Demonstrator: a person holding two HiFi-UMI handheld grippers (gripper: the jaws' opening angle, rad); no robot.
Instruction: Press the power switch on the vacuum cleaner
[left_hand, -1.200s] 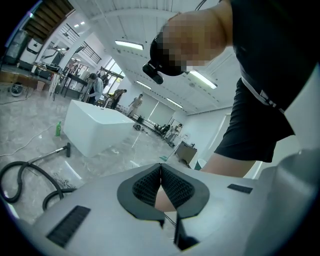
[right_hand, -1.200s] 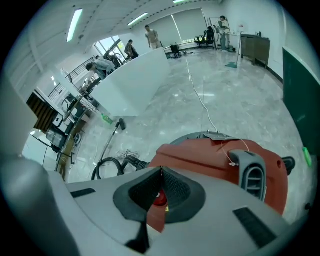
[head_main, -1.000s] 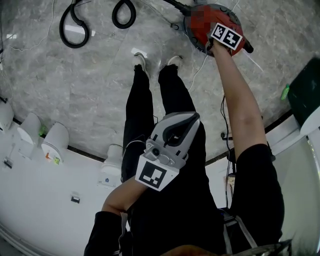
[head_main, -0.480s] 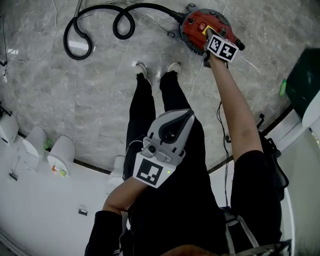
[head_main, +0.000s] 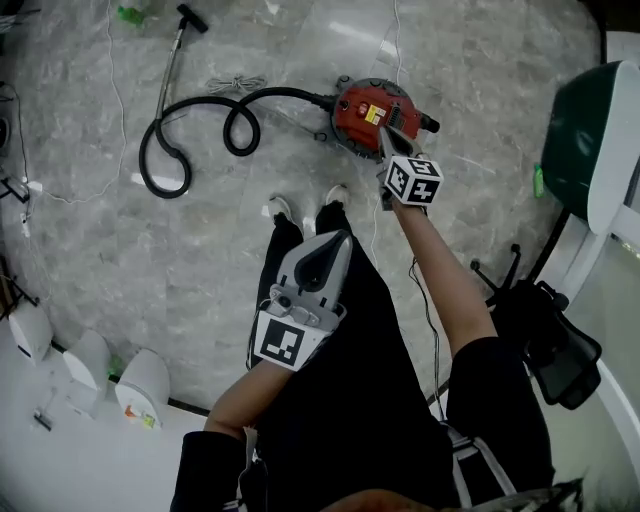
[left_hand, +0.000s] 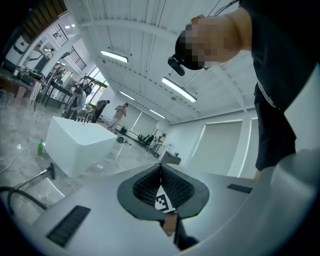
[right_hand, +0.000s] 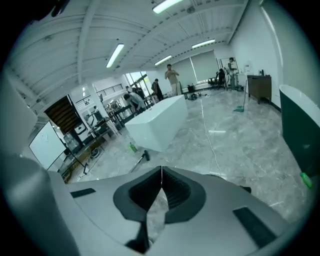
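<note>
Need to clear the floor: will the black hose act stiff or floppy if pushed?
Likely floppy: the hose lies in loose loops, so a push would probably reshape one loop rather than slide it whole. It joins the vacuum, so that end would likely stay anchored.

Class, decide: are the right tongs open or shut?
Shut. The right tongs have their tips touching in the right gripper view, with nothing held between them.
</note>
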